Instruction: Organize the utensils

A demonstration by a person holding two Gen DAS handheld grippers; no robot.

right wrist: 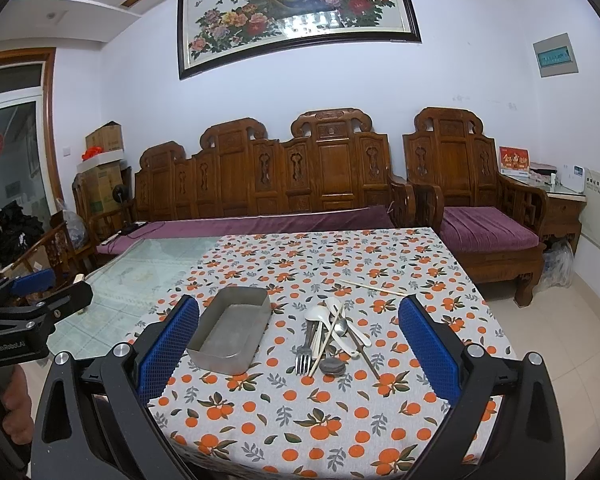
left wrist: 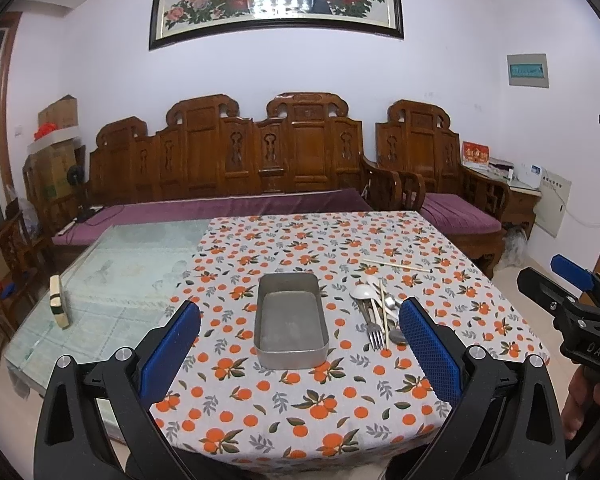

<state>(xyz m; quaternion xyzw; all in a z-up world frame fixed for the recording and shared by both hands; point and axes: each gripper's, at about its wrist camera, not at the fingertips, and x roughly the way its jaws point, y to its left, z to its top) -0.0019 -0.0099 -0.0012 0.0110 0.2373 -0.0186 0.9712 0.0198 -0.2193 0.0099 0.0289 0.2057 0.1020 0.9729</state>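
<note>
Both the left claw (left wrist: 300, 344) and right claw (right wrist: 300, 344) are spread wide, holding nothing, above the table's near edge. The utensils (right wrist: 332, 336) lie heaped just beside the metal tray (right wrist: 230, 330), mid-table (right wrist: 300, 420).

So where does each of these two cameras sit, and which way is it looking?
Left wrist: rides the left tongs, facing the metal tray; the right tongs and a hand show at right.
Right wrist: rides the right tongs, facing the utensil pile; the left tongs show at left.
Shared: tray, pile, stray chopstick, orange-print tablecloth, wooden sofa.
</note>
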